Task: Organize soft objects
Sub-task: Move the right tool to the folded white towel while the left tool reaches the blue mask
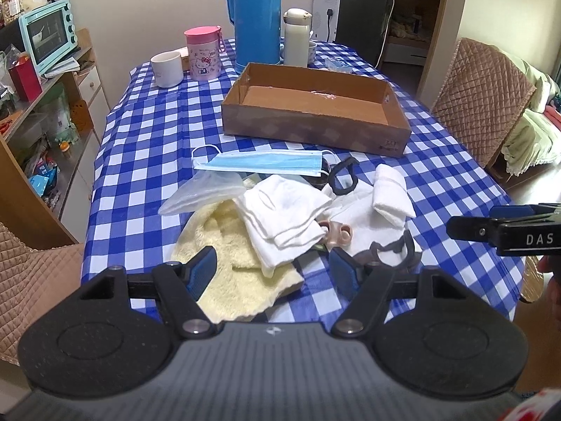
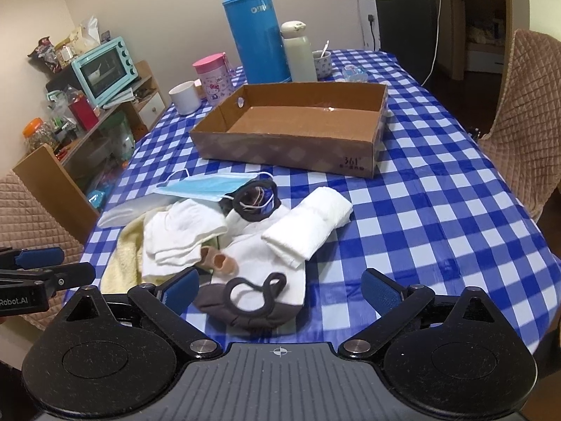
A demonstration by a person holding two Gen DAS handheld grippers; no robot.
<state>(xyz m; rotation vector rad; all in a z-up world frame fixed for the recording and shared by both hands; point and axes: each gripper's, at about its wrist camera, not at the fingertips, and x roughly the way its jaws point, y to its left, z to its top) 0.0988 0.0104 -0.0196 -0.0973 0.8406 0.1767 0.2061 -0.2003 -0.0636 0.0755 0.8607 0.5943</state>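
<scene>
A pile of soft things lies on the checked tablecloth: a blue face mask (image 1: pixel 261 163) (image 2: pixel 207 186), a folded white cloth (image 1: pixel 284 210) (image 2: pixel 178 236), a yellow fluffy towel (image 1: pixel 224 242) (image 2: pixel 122 263), a rolled white towel (image 1: pixel 389 198) (image 2: pixel 310 226), a white sock with a grey toe (image 2: pixel 252 298) and a clear plastic bag (image 1: pixel 200 191). An empty cardboard box (image 1: pixel 315 110) (image 2: pixel 298 126) stands behind the pile. My left gripper (image 1: pixel 273 270) is open and empty, just above the pile's near edge. My right gripper (image 2: pixel 280 291) is open and empty, with the sock between its fingers.
A blue thermos (image 1: pixel 257 17), a white flask (image 1: pixel 296 37), a pink Hello Kitty cup (image 1: pixel 203 52) and a white mug (image 1: pixel 167 68) stand at the table's far end. Padded chairs (image 1: pixel 480 101) flank the table. A shelf with a teal oven (image 1: pixel 47 40) is on the left.
</scene>
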